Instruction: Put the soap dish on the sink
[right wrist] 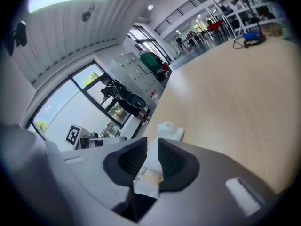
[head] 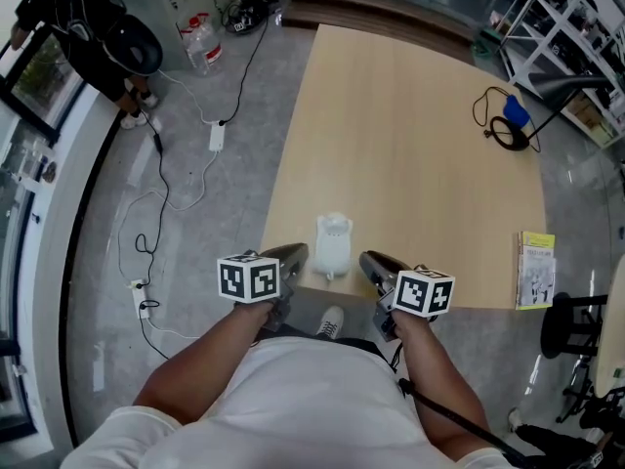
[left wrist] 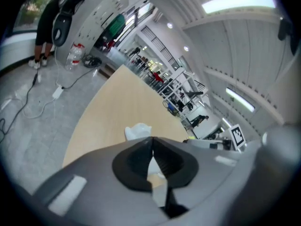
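The person in the white shirt stands at the near edge of the pale wooden surface [head: 410, 145]. Both forearms are held out in front and bent slightly toward each other, so the two tools close on one spot from either side. The left tool [head: 298, 253] points forward and a little down, angled in to the right, with the left marker cube [head: 247, 277] riding on top at the wrist end. The right tool [head: 369, 260] mirrors it, angled in to the left, and the right marker cube [head: 424, 292] is tipped outward. Between their tips is the white soap dish [head: 332, 243], right at the near edge of the surface, its near end reaching that edge. From here I cannot tell whether it rests on the wood or hangs just off it. The right tool is pinching the dish: a white part of it fills the narrow gap between the ribbed pads. The left tool's tips are pressed together. The white of the dish shows past them and through the gap lower down, but I cannot make out whether a thin rim is caught there. Farther off on the surface lie a yellow-green booklet [head: 535, 268] at the right near edge and a blue object [head: 516, 113] with a coiled black cable [head: 503, 137] toward the far right. Another person in dark clothes [head: 93, 27] stands on the grey floor at the far left.
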### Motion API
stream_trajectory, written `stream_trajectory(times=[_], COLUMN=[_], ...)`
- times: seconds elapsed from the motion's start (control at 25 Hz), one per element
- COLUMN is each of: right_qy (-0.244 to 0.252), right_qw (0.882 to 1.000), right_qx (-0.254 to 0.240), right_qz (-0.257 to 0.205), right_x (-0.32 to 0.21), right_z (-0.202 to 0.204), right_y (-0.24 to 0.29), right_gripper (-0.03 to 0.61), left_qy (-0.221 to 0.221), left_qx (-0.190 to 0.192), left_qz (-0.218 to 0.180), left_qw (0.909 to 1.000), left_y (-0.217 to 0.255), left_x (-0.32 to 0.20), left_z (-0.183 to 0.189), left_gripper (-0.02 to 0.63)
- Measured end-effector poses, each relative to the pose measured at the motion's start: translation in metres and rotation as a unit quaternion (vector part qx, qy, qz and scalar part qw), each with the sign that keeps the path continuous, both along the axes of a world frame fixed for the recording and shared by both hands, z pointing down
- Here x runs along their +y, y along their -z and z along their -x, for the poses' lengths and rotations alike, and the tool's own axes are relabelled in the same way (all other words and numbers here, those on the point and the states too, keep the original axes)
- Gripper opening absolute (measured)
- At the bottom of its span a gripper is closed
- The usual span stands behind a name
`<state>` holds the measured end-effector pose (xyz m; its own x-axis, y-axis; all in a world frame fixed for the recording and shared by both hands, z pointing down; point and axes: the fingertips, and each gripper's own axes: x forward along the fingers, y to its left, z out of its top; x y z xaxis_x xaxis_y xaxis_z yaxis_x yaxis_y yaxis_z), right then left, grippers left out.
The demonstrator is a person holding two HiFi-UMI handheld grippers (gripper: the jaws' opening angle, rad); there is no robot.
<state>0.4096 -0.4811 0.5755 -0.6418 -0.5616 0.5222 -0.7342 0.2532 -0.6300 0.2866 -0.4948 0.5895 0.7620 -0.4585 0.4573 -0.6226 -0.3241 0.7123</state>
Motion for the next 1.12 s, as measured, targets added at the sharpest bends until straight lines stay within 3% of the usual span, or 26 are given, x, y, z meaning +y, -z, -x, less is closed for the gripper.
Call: stream_trajectory(times=[0.12,0.32,0.52,0.76,1.12], right_qy=[0.016,0.032,0.003,-0.061,-0.112], right_qw=[0.998,0.994,0.989,0.979,0.971], right_qx=[0.013,0.023,0.054,0.099,0.121], right_qz=[-0.061,-0.107,-0.141,-0.166,-0.172], right_x=[0.010,0.033,0.047,0.071,0.113], right_z=[-0.004,0.001,0.006,0.012,0.027], right_y=[0.027,0.050,0.065,0.075,0.089], right_gripper=[0.002,0.002,0.002,0.002,0.002], left_qy=[0.018,0.017,-0.040,-0.082,-0.118], left_qx=[-0.018,-0.058,-0.097,-0.084,-0.076], left_qz=[-0.065,-0.143,-0.200,-0.229,-0.222], left_qw=[0.9976,0.9879,0.9743,0.9663,0.9649], left_y=[0.033,0.078,0.095,0.109,0.087], left_x=[0.007,0.031,0.043,0.050,0.072], left_z=[0.012,0.027,0.032,0.053,0.084], left_gripper=[0.006,0.006,0.006,0.006,0.006])
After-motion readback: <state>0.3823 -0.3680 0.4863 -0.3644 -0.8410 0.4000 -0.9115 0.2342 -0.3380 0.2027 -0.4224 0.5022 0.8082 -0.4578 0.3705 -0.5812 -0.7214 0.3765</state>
